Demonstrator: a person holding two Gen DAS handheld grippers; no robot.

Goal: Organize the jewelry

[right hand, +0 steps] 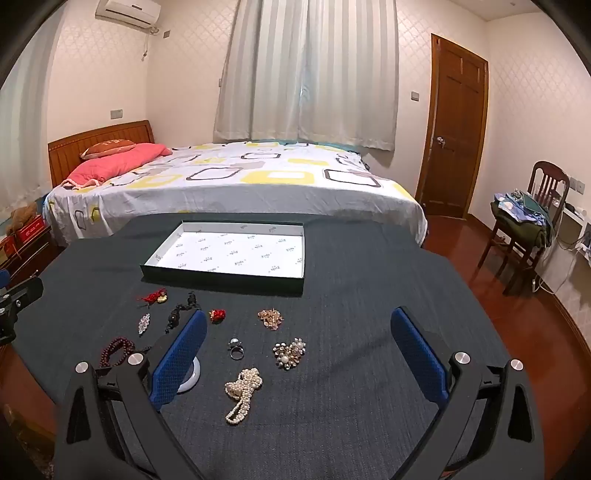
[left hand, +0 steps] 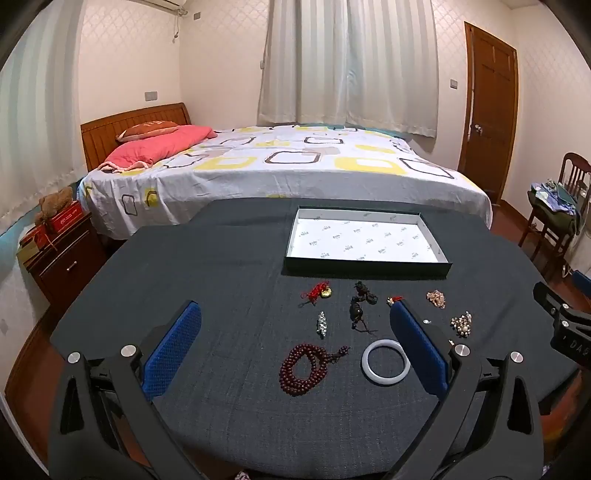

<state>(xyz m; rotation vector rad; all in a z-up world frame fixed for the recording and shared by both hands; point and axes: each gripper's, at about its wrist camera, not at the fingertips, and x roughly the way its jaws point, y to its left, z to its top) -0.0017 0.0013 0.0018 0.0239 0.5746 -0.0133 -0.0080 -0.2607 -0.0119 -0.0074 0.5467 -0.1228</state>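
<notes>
The left gripper [left hand: 295,325] and right gripper [right hand: 299,332] hang with jaws wide apart, holding nothing, above the cloth [left hand: 221,280]. Beads [left hand: 303,367], bangle [left hand: 386,362] and pearls [right hand: 242,391] lie below; the tray [left hand: 365,264] sits beyond.

One box [right hand: 225,275], ten jewelry pieces [right hand: 242,391], two open grippers [left hand: 295,343].

A home bedroom. A made bed [left hand: 280,173] with a patterned sheet, pink pillow [left hand: 159,146] and wooden headboard fills the middle of the frame. Pale curtains [left hand: 351,62] hang behind it, a wooden door [left hand: 487,110] stands at right, an air conditioner [right hand: 127,11] sits upper left, and what looks like a nightstand [left hand: 66,258] stands lower left.
</notes>
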